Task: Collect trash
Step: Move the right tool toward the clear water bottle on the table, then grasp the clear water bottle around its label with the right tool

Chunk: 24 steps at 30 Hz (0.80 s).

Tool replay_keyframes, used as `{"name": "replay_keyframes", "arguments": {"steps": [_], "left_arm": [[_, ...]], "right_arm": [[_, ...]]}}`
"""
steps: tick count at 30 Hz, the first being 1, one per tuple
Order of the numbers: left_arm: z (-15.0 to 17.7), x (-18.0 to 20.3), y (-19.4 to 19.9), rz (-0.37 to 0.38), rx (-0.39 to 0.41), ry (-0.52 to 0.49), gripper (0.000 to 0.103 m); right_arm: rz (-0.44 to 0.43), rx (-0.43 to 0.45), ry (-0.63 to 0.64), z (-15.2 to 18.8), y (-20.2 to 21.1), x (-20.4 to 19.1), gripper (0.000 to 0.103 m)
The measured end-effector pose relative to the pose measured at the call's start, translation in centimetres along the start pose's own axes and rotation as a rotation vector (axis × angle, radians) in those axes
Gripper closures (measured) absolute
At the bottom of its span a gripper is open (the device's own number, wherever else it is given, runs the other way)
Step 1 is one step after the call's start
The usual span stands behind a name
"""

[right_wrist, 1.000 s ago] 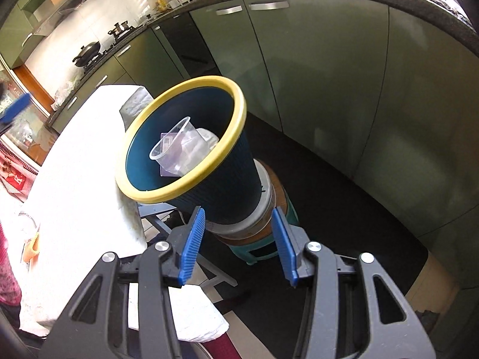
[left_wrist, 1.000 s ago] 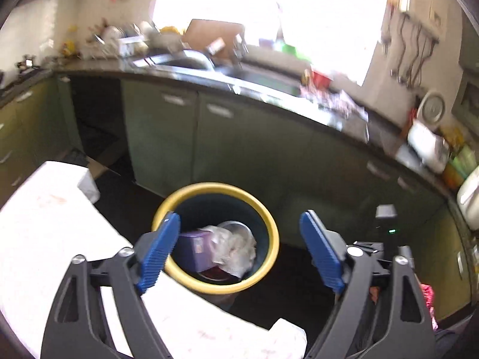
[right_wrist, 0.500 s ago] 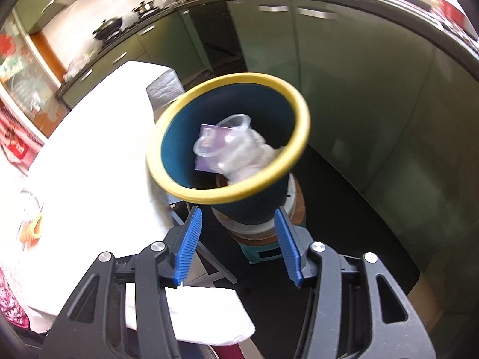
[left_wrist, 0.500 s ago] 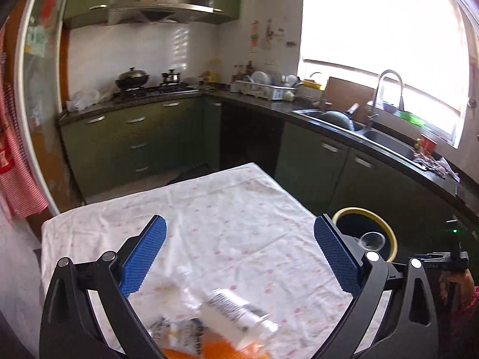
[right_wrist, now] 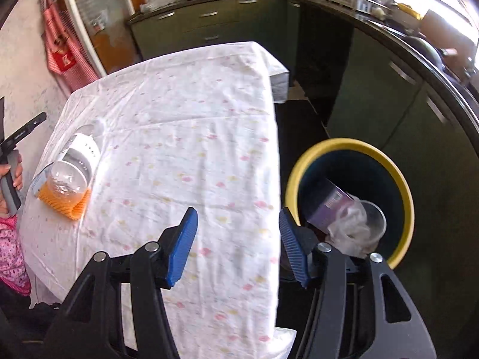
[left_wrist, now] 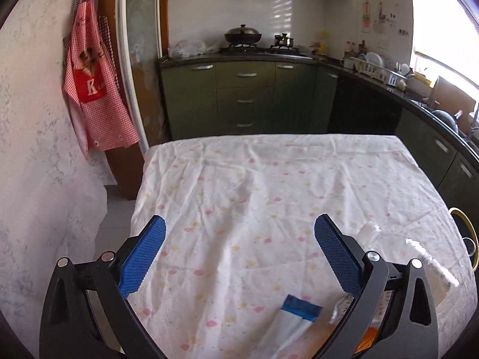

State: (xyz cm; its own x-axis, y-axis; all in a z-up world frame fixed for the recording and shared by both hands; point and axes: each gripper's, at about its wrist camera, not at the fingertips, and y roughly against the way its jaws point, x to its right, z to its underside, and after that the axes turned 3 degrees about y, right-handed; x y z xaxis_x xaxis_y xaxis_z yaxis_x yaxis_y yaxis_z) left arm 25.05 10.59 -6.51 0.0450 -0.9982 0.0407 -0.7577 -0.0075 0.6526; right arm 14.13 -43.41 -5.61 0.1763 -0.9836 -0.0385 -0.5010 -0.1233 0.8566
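Left gripper [left_wrist: 239,251] angled downward, jaws spread wide, nothing between pads, right gripper [right_wrist: 238,240] pitched steeply down, jaws part-open and just been widening, empty, hand [right_wrist: 13,176] at nine o'clock gripping handle

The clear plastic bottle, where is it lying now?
In the right wrist view, the clear plastic bottle lies at the tablecloth's left edge, on an orange packet.

Table [right_wrist: 179,137] covered by a white cloth with small pastel print, creased. Lying on it near one edge: a clear plastic bottle [right_wrist: 76,161] on its side, resting across an orange packet [right_wrist: 64,202]; beside these, a blue-and-white wrapper [left_wrist: 295,318].
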Motion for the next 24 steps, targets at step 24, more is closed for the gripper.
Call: {"name": "replay_keyframes", "arguments": {"steps": [24], "left_arm": [[2.6, -2.4, -1.5, 0.01, -0.059, 0.041, 0.005]], "right_arm": [[-0.1, -0.43, 0.453, -12.1, -7.9, -24.0, 0.034]]}}
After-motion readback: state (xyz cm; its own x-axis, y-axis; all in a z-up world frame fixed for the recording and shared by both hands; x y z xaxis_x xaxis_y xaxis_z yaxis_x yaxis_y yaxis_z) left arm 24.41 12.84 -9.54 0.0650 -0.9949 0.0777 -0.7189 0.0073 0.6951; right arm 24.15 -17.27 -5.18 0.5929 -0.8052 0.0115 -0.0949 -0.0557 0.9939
